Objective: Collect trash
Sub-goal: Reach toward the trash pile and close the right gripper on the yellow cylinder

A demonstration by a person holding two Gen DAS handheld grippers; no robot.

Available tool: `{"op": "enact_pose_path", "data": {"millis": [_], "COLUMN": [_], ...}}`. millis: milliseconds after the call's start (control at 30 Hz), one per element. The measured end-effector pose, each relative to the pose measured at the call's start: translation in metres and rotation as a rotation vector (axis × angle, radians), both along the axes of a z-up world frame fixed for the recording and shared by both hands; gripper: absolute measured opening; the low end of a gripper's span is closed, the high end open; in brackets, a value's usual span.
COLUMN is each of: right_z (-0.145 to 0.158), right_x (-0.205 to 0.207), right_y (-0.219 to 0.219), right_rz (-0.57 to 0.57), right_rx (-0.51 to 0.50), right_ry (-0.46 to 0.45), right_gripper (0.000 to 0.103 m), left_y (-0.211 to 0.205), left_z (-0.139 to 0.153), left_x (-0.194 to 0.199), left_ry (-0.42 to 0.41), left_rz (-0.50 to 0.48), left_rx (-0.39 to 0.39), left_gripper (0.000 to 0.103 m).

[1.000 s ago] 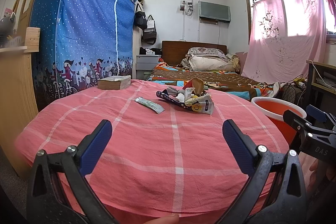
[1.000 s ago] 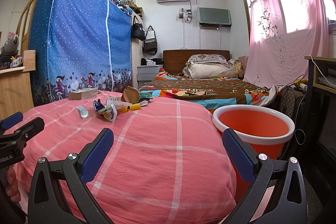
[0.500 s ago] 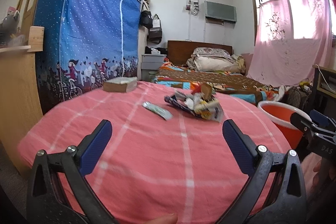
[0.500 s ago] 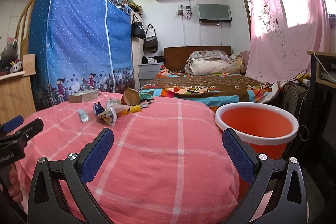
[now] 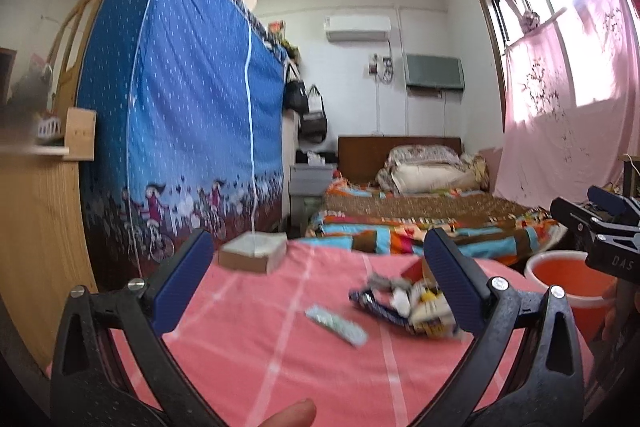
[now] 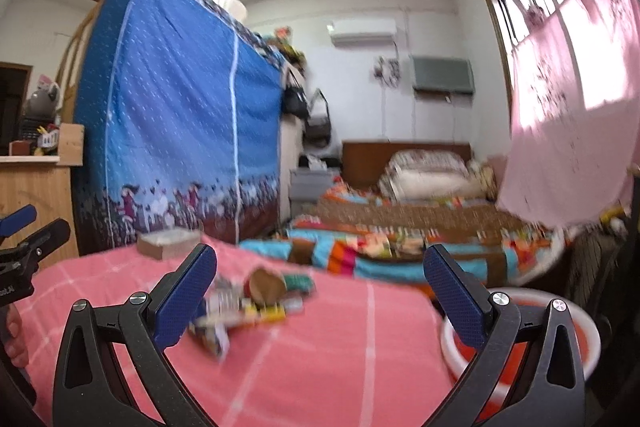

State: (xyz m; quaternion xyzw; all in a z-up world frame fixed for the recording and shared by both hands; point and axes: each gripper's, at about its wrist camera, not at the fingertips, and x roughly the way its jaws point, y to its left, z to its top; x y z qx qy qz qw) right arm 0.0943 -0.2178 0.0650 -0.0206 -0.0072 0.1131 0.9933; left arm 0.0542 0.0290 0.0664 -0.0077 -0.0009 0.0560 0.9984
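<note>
Left wrist view: the left gripper (image 5: 316,279) has its fingers spread wide with nothing between them, held above the near part of the table (image 5: 248,339), which wears a pink checked cloth. The trash (image 5: 404,303) is a small heap of wrappers right of the table's middle, partly hidden behind the right finger. A flat silver packet (image 5: 336,325) lies just beside the heap, apart from it, nearer the camera. A book (image 5: 253,253) sits at the far edge, left of centre. The bucket (image 5: 568,283), orange with a white rim, stands off the table's right edge, and the right gripper (image 5: 600,223) pokes in above it. A blue curtain (image 5: 188,131) hangs past the far left corner, with a wooden cabinet (image 5: 36,227) at left. Beyond are a bed (image 5: 416,215) and a pink window drape (image 5: 568,123).

Right wrist view, blurred: the right gripper (image 6: 320,283) is also wide apart and holds nothing. The trash (image 6: 248,307) lies near the table's (image 6: 320,359) middle, half behind the left finger, with a brown round piece (image 6: 266,283) on top. The book (image 6: 168,243) lies at the far left edge. The bucket (image 6: 584,339) stands past the right edge, behind the right finger. The left gripper (image 6: 24,239) shows at the left border; how far it is spread cannot be told here. The curtain (image 6: 180,131), bed (image 6: 400,227) and drape (image 6: 576,123) fill the room behind.
</note>
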Motion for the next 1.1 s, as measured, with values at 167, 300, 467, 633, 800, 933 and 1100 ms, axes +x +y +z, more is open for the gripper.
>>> {"op": "enact_pose_path", "data": {"millis": [167,300,467,633,800,933,1100], "right_z": [0.005,-0.004,-0.019,-0.03,-0.039,-0.049,-0.06], "right_x": [0.02,0.045,0.071,0.095,0.112,0.123,0.13], "right_y": [0.013,0.02,0.018,0.022,0.026,0.03,0.034], "right_rz": [0.025,0.033,0.044,0.058,0.057,0.067,0.108], "right_rx": [-0.048,-0.114,-0.126,-0.132,-0.148,-0.177,-0.206], "right_ry": [-0.092,-0.042,0.071,0.22,0.337,0.427,0.523], "right_gripper": [0.103,0.103,0.103,0.103,0.103,0.082,0.065], "left_y": [0.004,0.007,0.009,0.01,0.013,0.013,0.013], "left_z": [0.004,-0.001,-0.014,-0.025,-0.043,-0.058,-0.071], "left_x": [0.02,0.044,0.076,0.105,0.128,0.143,0.154], "left_ry": [-0.032,0.031,0.193,0.371,0.527,0.644,0.751], "left_rz": [0.023,0.026,0.034,0.012,-0.008,-0.039,-0.081], "left_rx": [0.013,0.009,-0.015,-0.045,-0.111,-0.152,-0.203], "left_gripper": [0.103,0.103,0.103,0.103,0.102,0.089,0.071]}}
